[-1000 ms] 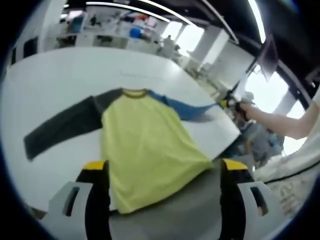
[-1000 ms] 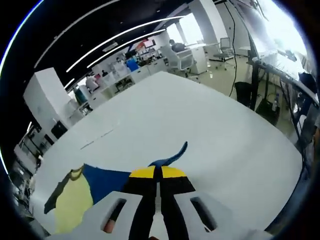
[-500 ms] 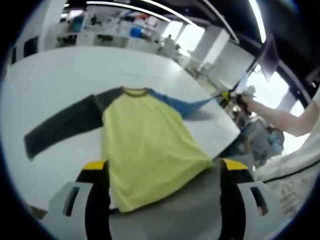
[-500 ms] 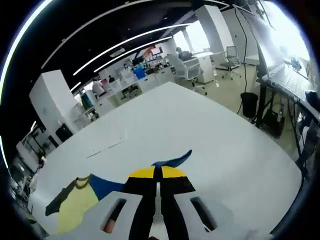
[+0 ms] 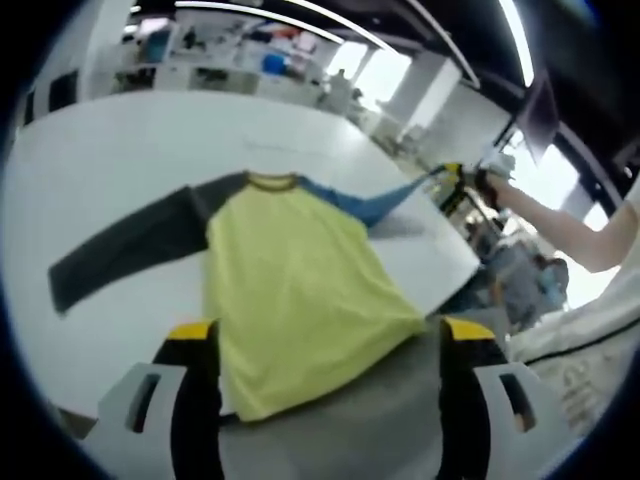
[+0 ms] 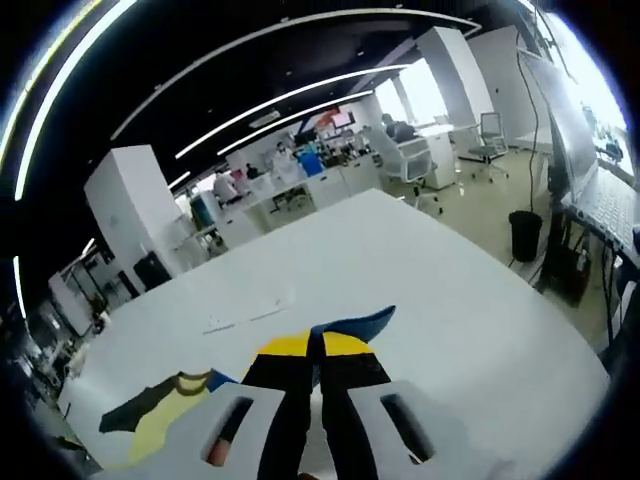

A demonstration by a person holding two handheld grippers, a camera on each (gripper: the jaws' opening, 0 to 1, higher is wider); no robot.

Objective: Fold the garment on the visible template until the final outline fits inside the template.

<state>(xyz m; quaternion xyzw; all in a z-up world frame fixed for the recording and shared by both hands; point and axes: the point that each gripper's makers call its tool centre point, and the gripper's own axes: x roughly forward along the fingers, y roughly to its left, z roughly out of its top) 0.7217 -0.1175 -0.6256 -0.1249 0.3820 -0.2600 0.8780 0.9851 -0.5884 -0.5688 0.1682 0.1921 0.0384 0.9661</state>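
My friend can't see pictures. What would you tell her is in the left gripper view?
A yellow shirt lies flat on a white table, with one dark grey sleeve spread out to the side. Its blue sleeve is lifted off the table, pinched by the right gripper in a person's hand. The left gripper sits open at the bottom, over the shirt's hem.

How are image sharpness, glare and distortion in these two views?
Left gripper view: soft overall, the yellow shirt slightly blurred, windows at right blown out behind the right tongs. Right gripper view: sharper, strong fisheye bending of ceiling lights and white table; bright window glare at upper right.
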